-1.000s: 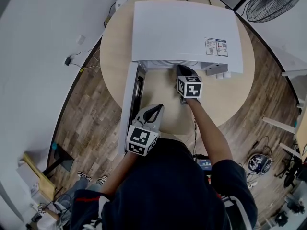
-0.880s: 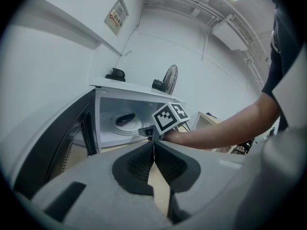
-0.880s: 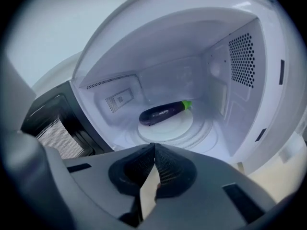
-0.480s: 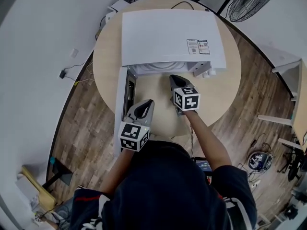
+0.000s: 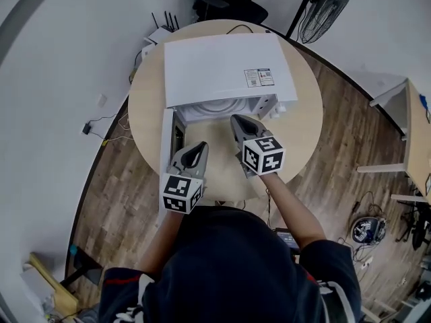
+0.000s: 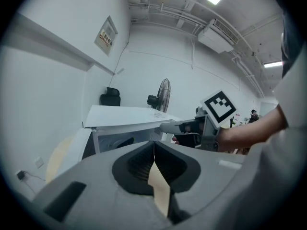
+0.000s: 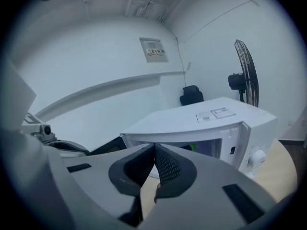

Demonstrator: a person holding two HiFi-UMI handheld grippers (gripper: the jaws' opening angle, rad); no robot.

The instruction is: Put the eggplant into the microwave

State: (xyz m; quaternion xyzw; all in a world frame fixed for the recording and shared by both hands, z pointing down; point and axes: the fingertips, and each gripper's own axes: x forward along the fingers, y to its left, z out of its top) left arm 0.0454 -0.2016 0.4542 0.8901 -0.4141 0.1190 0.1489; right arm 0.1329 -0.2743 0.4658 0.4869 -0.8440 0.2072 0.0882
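On round wooden table (image 5: 306, 130) | boxy white microwave (image 5: 222, 59) | left tongs (image 5: 199, 147), right tongs (image 5: 237, 120) both clenched, empty

from the head view the microwave (image 5: 222, 66) hides its own inside under its top. in the right gripper view only a green bit (image 7: 193, 147) shows in there, too small to tell. the label (image 5: 259, 77) print is unreadable. the fan (image 5: 323, 5) is cut off by the top edge.
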